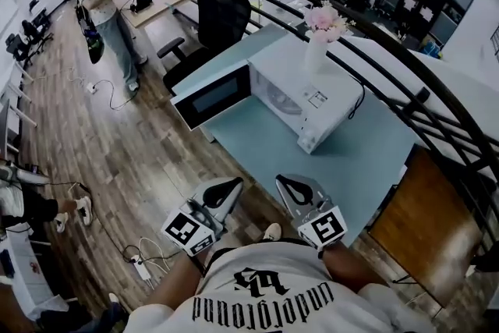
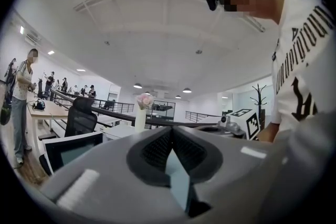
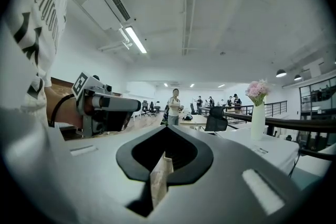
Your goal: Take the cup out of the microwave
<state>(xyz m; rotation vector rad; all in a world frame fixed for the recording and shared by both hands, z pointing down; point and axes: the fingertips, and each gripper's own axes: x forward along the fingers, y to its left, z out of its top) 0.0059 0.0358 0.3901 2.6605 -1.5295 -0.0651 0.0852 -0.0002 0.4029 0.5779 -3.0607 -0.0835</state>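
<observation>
**In front of you, up the table: an open microwave, both grippers empty**

On the pale blue table (image 1: 355,168) the microwave (image 1: 320,113) stands with its door (image 1: 212,96) swung wide to your left, so the cavity (image 1: 274,99) faces back towards you and slightly leftwards. The cup should be in there. In the head view you get only a pale round shape in the cavity, which could be the cup or the turntable. Its handle side and how it stands can't be read, and neither gripper view looks into the opening.

Your left gripper (image 1: 235,183) and right gripper (image 1: 281,179) hang low, close to your body and well short of the microwave. Each has its jaws pressed together at the tips with nothing between them.

The relation that matters is that the mouth lies ahead of both tools, between their lines. The left gripper looks squarer to the opening, with the door leaf off its outer side. The right gripper sits below the microwave's near front corner and would likely have to angle in around it. So the left seems better placed to reach in, and you must spread its jaws first.
</observation>
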